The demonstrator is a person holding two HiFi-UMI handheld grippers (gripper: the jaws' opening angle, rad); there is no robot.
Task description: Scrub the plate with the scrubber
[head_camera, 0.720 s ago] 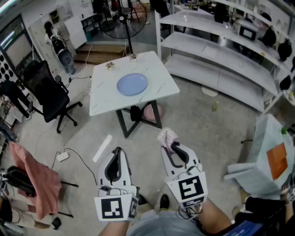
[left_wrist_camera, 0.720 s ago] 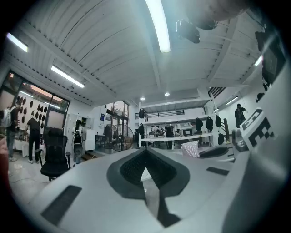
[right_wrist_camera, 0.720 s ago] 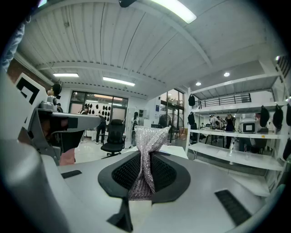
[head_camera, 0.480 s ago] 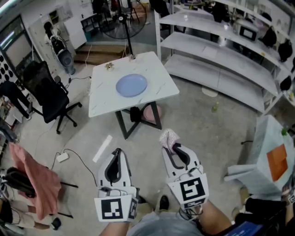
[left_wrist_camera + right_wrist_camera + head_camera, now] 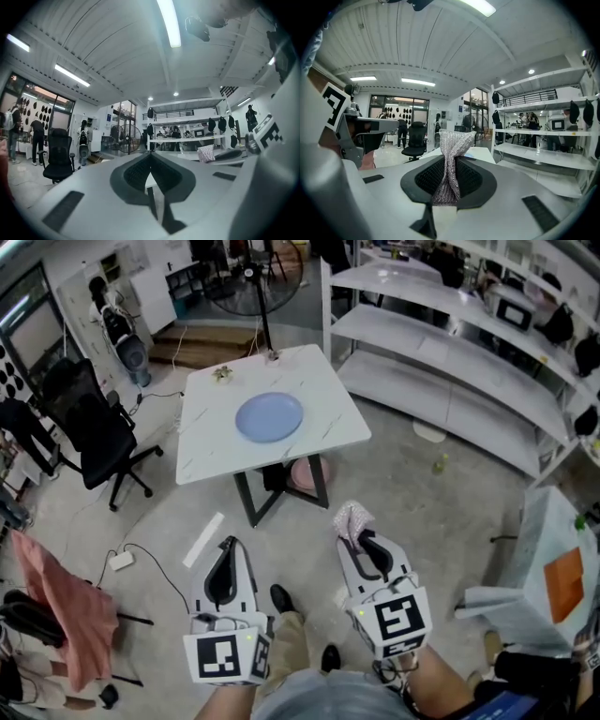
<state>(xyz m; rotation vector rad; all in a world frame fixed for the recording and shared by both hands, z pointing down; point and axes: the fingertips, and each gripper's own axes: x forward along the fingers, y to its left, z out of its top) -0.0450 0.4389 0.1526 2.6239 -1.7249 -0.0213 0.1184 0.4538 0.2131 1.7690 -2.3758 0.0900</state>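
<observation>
A pale blue plate (image 5: 269,417) lies in the middle of a white square table (image 5: 211,442), well ahead of both grippers. My right gripper (image 5: 359,534) is shut on a silvery mesh scrubber (image 5: 353,517), which sticks up between the jaws (image 5: 451,159). My left gripper (image 5: 228,554) is shut with nothing in it; its jaws meet in the left gripper view (image 5: 149,164). Both grippers hang over the floor, short of the table. The scrubber also shows small at the right of the left gripper view (image 5: 205,153).
A black office chair (image 5: 89,427) stands left of the table. White shelving (image 5: 450,362) runs along the right. A standing fan (image 5: 248,282) is behind the table. A pink cloth (image 5: 66,606) hangs on a rack at the lower left. The person's legs and shoes (image 5: 281,601) show below.
The view has shifted slightly: the grippers sit a little lower in the frame, and the person's leg and shoe have come into sight between them. The scrubber stays held.
</observation>
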